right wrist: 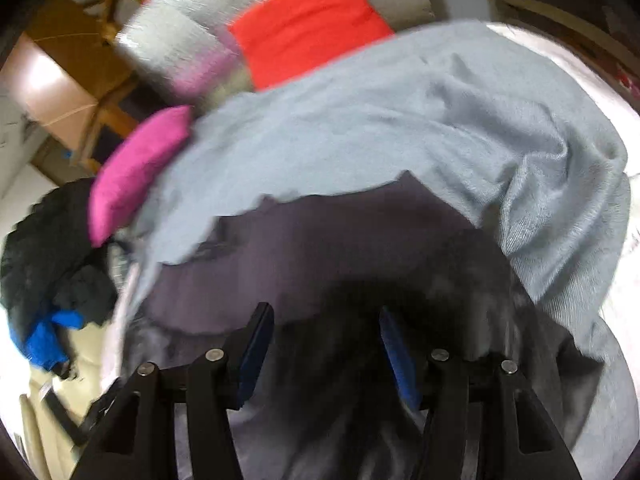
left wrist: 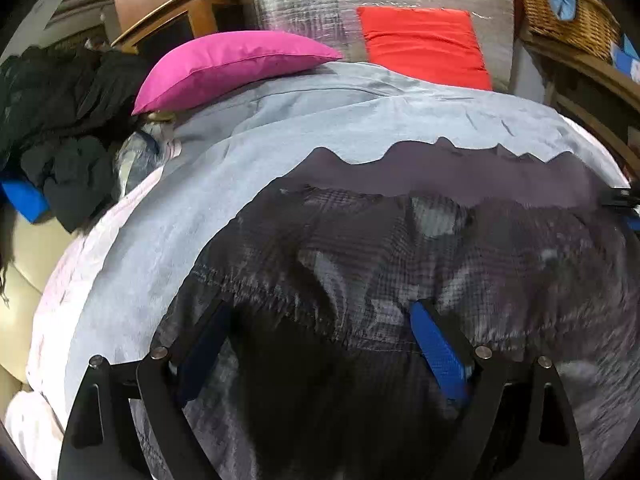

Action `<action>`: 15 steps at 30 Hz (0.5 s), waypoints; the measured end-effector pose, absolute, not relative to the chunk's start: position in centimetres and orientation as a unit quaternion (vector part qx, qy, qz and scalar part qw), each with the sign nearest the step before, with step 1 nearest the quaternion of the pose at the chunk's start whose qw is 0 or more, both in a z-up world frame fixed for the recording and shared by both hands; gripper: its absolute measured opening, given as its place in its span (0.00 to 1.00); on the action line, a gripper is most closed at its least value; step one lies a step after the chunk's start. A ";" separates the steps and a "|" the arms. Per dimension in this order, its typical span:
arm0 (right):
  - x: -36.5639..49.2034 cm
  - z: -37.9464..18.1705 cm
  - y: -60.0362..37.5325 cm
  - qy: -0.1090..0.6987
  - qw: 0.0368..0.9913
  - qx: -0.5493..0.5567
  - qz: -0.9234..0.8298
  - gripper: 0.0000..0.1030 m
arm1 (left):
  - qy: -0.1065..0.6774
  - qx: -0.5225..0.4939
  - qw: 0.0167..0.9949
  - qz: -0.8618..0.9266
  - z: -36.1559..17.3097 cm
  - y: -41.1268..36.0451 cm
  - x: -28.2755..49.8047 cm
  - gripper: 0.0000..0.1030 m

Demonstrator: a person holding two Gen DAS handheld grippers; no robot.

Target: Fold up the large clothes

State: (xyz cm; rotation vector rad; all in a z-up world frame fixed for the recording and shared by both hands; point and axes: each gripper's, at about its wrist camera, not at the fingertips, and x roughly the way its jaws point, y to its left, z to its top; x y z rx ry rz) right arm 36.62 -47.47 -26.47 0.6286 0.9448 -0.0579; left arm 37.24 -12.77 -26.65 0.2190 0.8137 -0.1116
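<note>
A large dark checked garment [left wrist: 400, 240] with a purple-grey lining [left wrist: 440, 176] lies spread on a pale blue blanket [left wrist: 320, 120]. My left gripper [left wrist: 320, 306] hangs just above its crumpled near part, jaws wide open, nothing between the blue pads [left wrist: 438, 352]. In the right wrist view, which is blurred, the same garment [right wrist: 320, 240] lies under my right gripper [right wrist: 324, 310]. Its jaws stand about half apart with dark cloth below them and no pad pressing on it. The right gripper [left wrist: 622, 198] also shows at the garment's right edge in the left wrist view.
A pink pillow [left wrist: 232, 64] and a red cushion [left wrist: 424, 44] sit at the blanket's far end against a silver quilted roll [left wrist: 300, 8]. A heap of dark clothes [left wrist: 60, 120] lies on the left. A wicker basket [left wrist: 568, 20] stands on shelving at the far right.
</note>
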 end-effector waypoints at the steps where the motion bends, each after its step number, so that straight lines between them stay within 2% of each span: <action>1: 37.4 -27.4 -47.9 0.455 0.835 0.308 -0.028 0.55 | 0.394 0.109 0.911 -0.056 -26.7 -12.8 37.4 0.89; 9: 38.7 -27.7 -47.4 0.444 0.855 0.266 -0.041 0.55 | 0.396 0.108 0.910 -0.059 -27.0 -13.0 37.5 0.89; 15: 37.0 -26.2 -47.7 0.428 0.857 0.288 -0.026 0.56 | 0.392 0.103 0.912 -0.062 -26.9 -12.5 37.1 0.89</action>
